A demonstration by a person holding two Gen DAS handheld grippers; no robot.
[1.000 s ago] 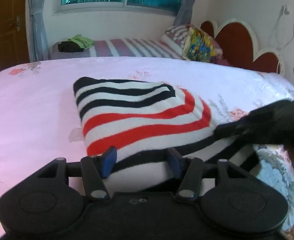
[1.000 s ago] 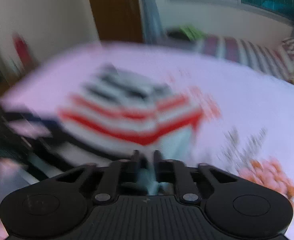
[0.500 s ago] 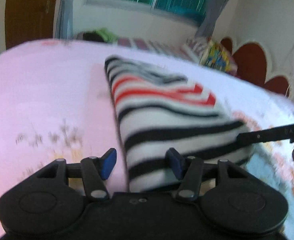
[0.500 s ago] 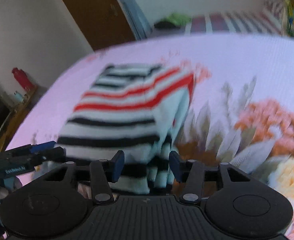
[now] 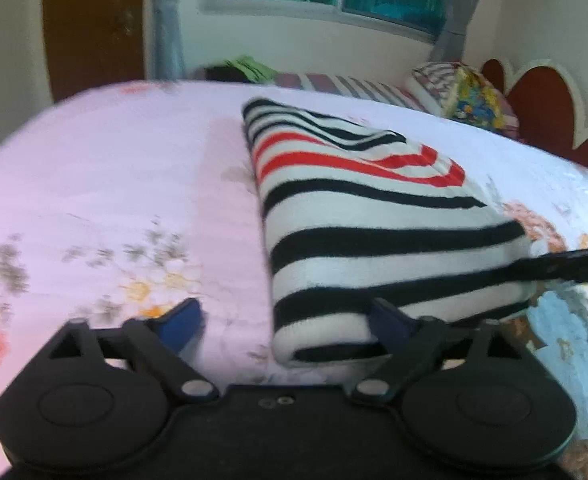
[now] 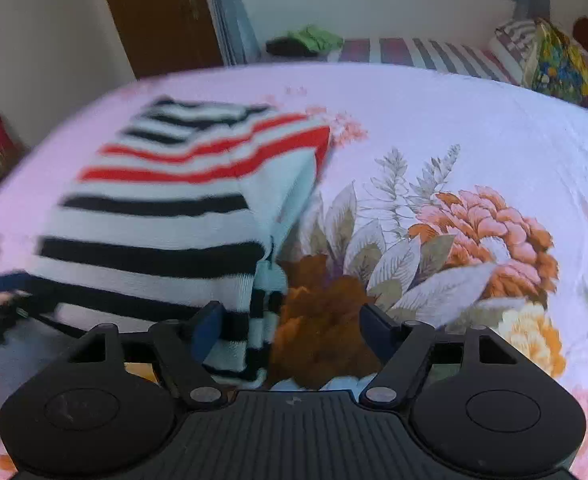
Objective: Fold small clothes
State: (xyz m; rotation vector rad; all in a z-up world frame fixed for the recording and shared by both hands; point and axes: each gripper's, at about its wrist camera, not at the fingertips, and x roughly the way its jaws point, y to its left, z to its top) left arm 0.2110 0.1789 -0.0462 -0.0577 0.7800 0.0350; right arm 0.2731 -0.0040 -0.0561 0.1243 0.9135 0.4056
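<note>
A folded striped knit garment (image 5: 374, 224), white with black and red stripes, lies on the floral bed sheet (image 5: 105, 200). It also shows in the right wrist view (image 6: 165, 216). My left gripper (image 5: 285, 320) is open at the garment's near left corner, its right finger against the near edge. My right gripper (image 6: 289, 320) is open at the garment's near right corner, where the layered edges hang. The right gripper's fingers (image 5: 570, 264) reach in at the garment's right side in the left wrist view.
A second bed with a striped cover (image 5: 346, 84) and pillows (image 5: 466, 92) stands behind, with dark and green clothes (image 6: 306, 40) on it. A wooden door (image 5: 93, 28) is at the left. A scalloped red headboard (image 5: 546, 112) is at the right.
Both grippers have opened and drawn back from the garment's near edge. The right gripper was shut a second ago. The garment now lies folded flat on the sheet.
</note>
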